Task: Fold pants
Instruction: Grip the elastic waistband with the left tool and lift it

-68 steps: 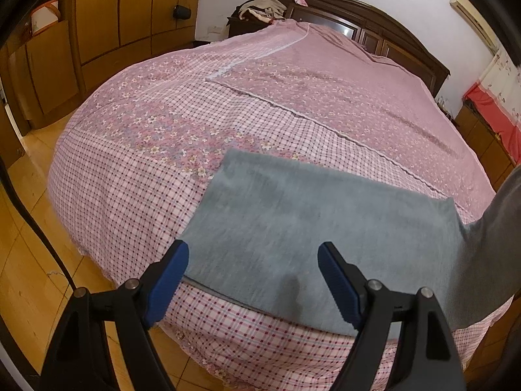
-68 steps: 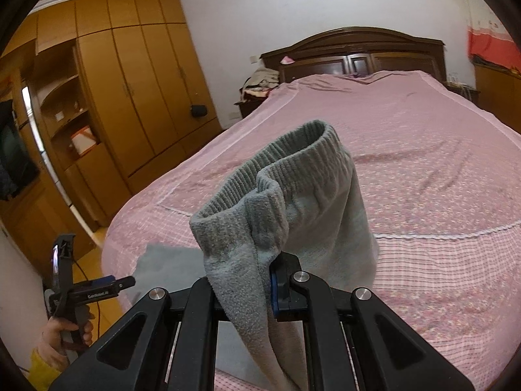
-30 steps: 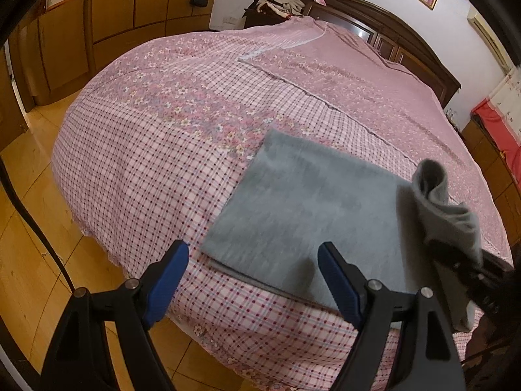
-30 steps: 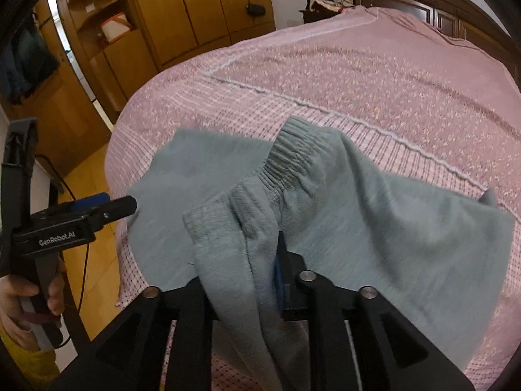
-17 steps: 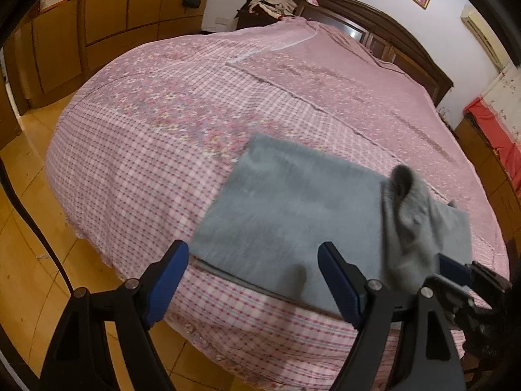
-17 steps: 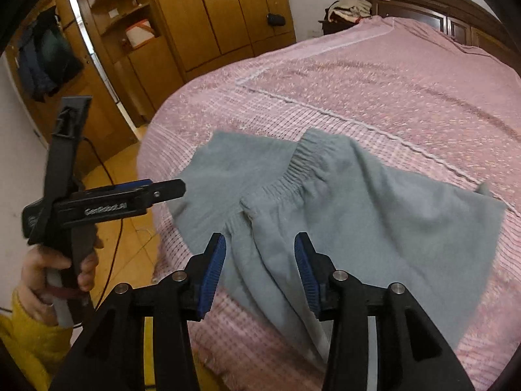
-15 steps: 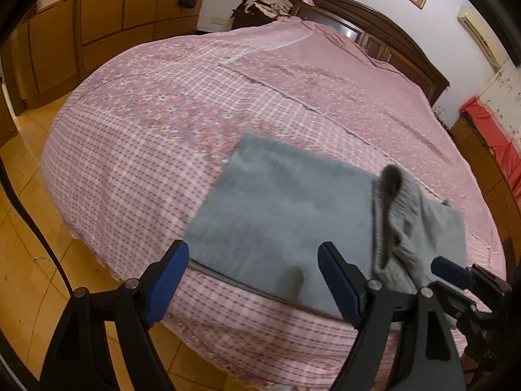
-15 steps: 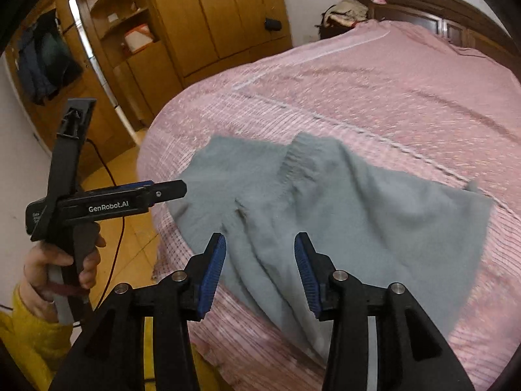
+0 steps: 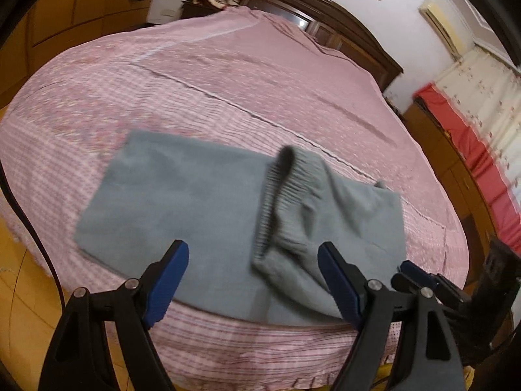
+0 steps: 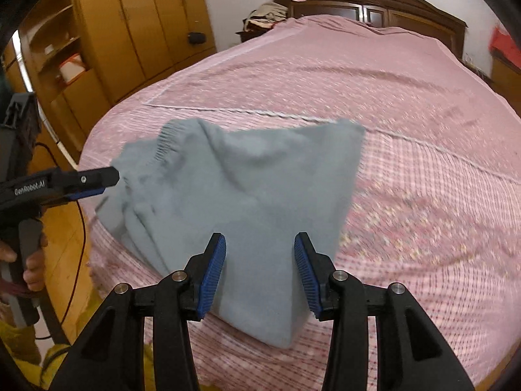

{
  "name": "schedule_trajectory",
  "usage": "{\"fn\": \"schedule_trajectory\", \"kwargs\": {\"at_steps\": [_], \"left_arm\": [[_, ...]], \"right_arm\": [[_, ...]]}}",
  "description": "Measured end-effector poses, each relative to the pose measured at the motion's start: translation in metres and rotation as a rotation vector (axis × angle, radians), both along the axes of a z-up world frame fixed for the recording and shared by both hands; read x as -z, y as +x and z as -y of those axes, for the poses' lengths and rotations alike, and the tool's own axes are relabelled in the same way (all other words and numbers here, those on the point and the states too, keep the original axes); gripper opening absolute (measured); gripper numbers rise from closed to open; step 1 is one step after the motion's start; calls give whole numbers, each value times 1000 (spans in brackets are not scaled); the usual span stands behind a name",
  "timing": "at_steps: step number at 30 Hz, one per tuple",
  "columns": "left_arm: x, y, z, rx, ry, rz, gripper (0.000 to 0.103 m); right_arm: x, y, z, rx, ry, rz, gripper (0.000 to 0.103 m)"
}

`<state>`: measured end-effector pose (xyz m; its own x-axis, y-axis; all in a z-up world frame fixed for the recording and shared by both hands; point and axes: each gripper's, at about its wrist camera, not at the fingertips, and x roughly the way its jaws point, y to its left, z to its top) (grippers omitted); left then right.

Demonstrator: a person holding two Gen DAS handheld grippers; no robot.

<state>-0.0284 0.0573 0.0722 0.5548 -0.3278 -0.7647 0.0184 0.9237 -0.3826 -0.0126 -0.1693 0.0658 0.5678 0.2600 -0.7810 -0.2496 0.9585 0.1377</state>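
Grey fleece pants lie on the near part of the bed, the waistband end folded over onto the legs and lying rumpled. They also show in the right wrist view. My left gripper is open and empty, hovering above the near edge of the pants. My right gripper is open and empty, above the folded right end of the pants. The right gripper's tips show at the lower right of the left wrist view. The left gripper shows in the right wrist view, beside the waistband.
The bed has a pink checked and floral cover and a dark wooden headboard. Wooden wardrobes stand on the left, with wooden floor beside the bed. A red-covered cabinet stands on the right.
My right gripper carried the waistband leftward over the legs, opened and let it go, then drew back. The waistband now lies on the pants. The left gripper stayed open.
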Motion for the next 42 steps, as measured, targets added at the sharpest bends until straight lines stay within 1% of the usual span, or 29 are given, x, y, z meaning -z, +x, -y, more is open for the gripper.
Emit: {"fn": "schedule_trajectory", "kwargs": {"at_steps": [6,10,13,15,16,18,20,23,25,29,31,32,33,36,38,39,42], "left_arm": [[9,16,25,47,2,-5,85],[22,26,36,30,55,-26,82],[24,22,43,37,107,-11,78],[23,17,47,58,114,8,55],[22,13,51,70,113,18,52],[24,11,55,81,138,34,52],[27,12,57,85,150,31,52],[31,17,57,75,140,20,53],[34,21,60,74,149,20,53],[39,26,67,77,189,36,53],[36,24,69,80,196,61,41],[36,24,68,86,186,65,33],[35,22,67,90,167,67,31],[28,18,63,97,133,87,28],[19,16,61,117,118,110,27],[14,14,61,125,121,125,27],[-8,8,61,136,166,193,27]], "right_arm": [[8,-8,10,7,21,-10,45],[11,-10,12,11,38,-11,45],[14,-11,15,20,57,-23,45],[16,-9,17,29,66,-33,45],[17,-8,18,30,70,-36,45],[17,-8,19,31,78,-37,45],[17,-8,19,32,85,-36,45],[17,-7,20,35,96,-35,45],[17,-9,20,37,103,-35,45],[17,-12,23,46,123,-32,45],[16,-13,24,52,132,-29,45],[16,-14,25,56,134,-27,45],[15,-15,26,61,135,-23,45],[12,-17,27,70,136,-13,45],[11,-17,29,74,139,-7,45],[10,-18,29,77,141,-3,45],[7,-20,29,82,135,7,45]]}}
